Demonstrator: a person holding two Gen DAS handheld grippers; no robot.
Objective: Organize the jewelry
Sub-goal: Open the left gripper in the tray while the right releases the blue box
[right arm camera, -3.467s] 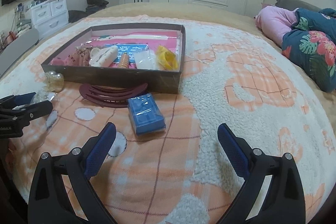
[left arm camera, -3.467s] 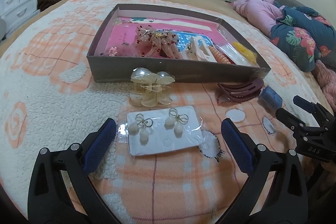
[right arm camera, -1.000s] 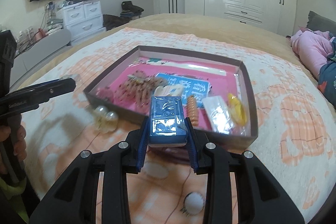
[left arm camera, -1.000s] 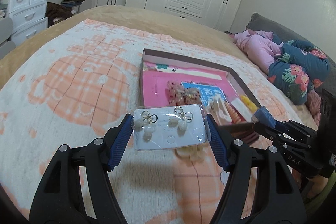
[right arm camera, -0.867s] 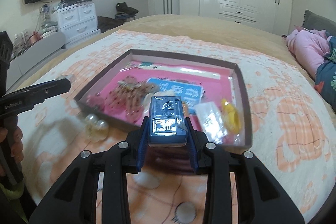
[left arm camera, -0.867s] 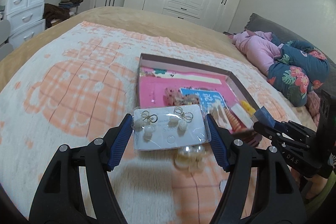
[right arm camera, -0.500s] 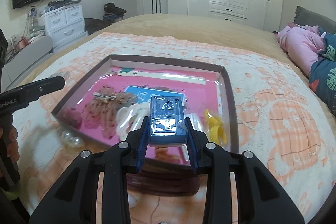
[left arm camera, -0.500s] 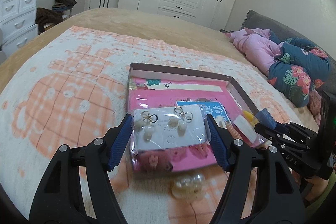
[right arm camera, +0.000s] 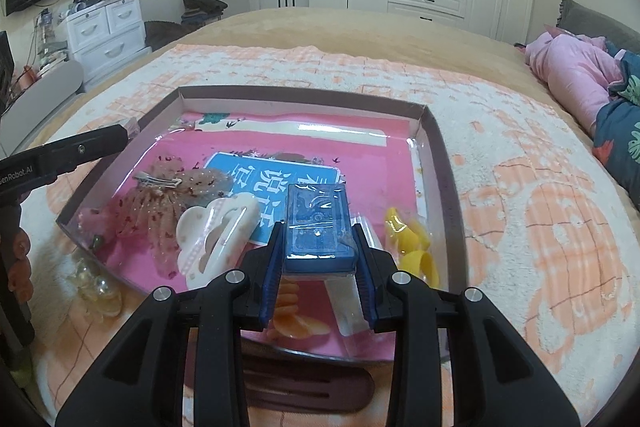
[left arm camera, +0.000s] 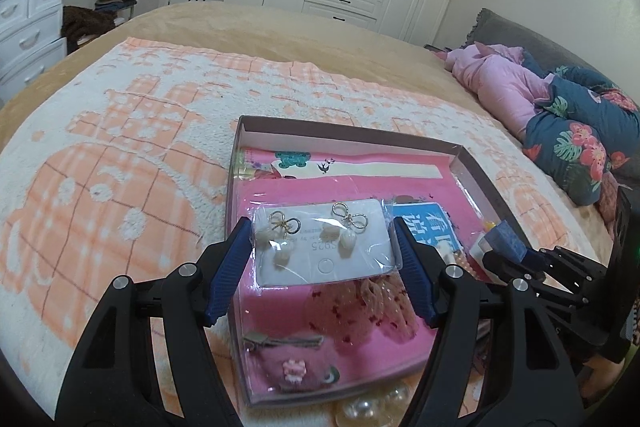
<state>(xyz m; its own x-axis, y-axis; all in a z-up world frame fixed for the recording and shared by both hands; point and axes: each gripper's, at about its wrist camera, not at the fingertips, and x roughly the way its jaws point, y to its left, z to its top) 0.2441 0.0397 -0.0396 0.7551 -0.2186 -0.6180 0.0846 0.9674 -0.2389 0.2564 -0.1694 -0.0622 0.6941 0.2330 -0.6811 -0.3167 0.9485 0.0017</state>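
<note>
My left gripper (left arm camera: 324,247) is shut on a white earring card (left arm camera: 324,243) in a clear sleeve, with two gold-bow pearl earrings on it. It hangs over the near left part of the shallow brown box (left arm camera: 352,133) with a pink lining. My right gripper (right arm camera: 318,255) is shut on a small blue case (right arm camera: 318,227), held above the near middle of the same box (right arm camera: 440,163). In the box lie a cream cloud hair clip (right arm camera: 216,231), a sequinned pink piece (right arm camera: 168,199), yellow items (right arm camera: 408,243) and an orange comb (right arm camera: 296,323).
The box sits on an orange-and-white blanket (left arm camera: 100,179) on a bed. A pearl hair clip (right arm camera: 94,287) and dark red headbands (right arm camera: 304,383) lie just outside the box's near wall. Pink and floral bedding (left arm camera: 560,107) is piled at the right. A hand (right arm camera: 18,267) shows at left.
Both grippers have moved forward over the box, each keeping its hold. The pearl clip and headbands have slid toward the bottom of the views.
</note>
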